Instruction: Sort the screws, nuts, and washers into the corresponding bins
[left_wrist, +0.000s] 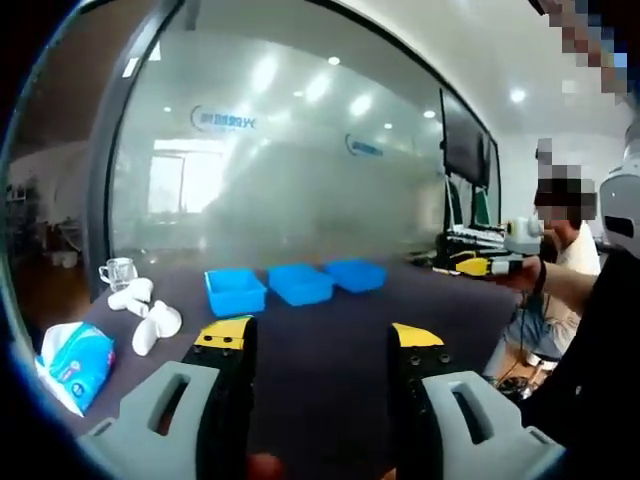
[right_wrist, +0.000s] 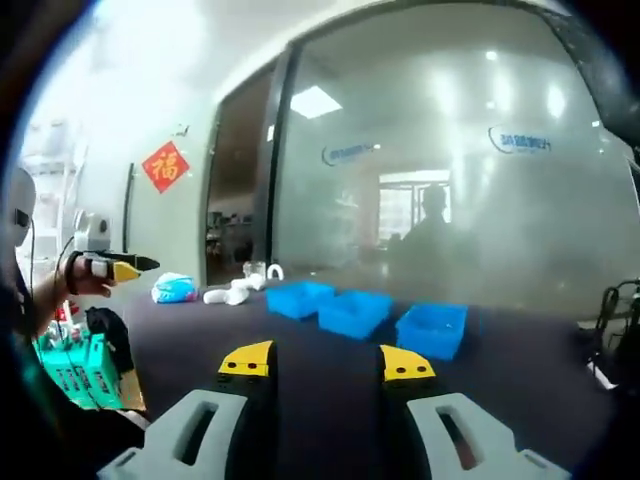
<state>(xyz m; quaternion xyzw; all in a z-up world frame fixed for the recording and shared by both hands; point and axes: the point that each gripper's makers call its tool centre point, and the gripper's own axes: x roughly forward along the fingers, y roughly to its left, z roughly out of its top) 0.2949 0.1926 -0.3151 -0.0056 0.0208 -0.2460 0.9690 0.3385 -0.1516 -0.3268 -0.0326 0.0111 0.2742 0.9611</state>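
Left gripper view: left gripper (left_wrist: 318, 340) spread, empty, above the dark table (left_wrist: 330, 370). Three blue bins (left_wrist: 297, 283) sit beyond, contents possibly too blurred to tell. Right gripper (right_wrist: 327, 362) likewise spread, empty.

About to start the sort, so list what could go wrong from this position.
1. The three blue plastic bins look identical and stand close in a row, so a part may well land in the wrong one.
2. The white ceramic cups, clear glass mug and blue tissue pack sit near the bins; a sweeping left tongs could knock them.
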